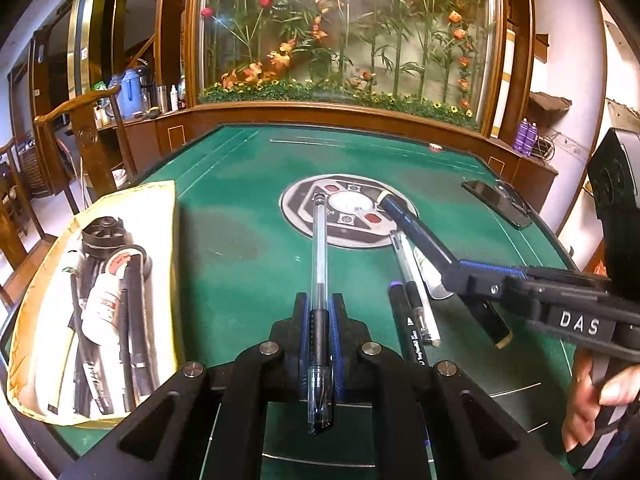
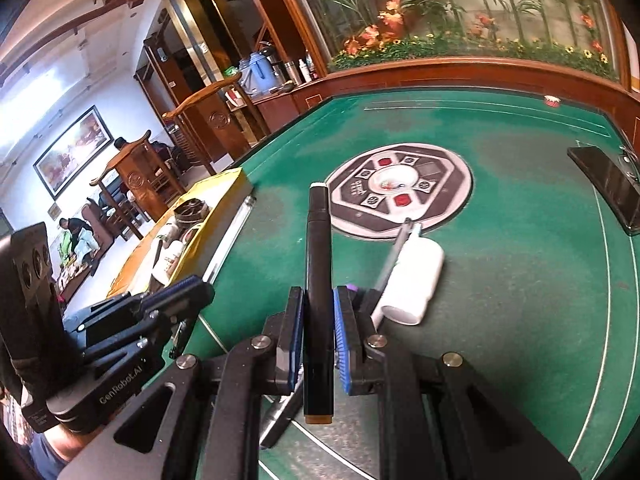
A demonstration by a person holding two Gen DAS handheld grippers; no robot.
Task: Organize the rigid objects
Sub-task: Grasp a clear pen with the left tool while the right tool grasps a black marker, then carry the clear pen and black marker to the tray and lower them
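Two grippers each pinch one item above the green table (image 1: 240, 208): the left gripper (image 1: 319, 312) is clamped on a clear gel pen (image 1: 319, 264), the right gripper (image 2: 318, 320) on a black marker (image 2: 317, 264). One yellow tray (image 1: 168, 216) at the left holds several pens. One white bottle (image 2: 416, 276), three more pens and one phone (image 1: 496, 202) lie on the felt.
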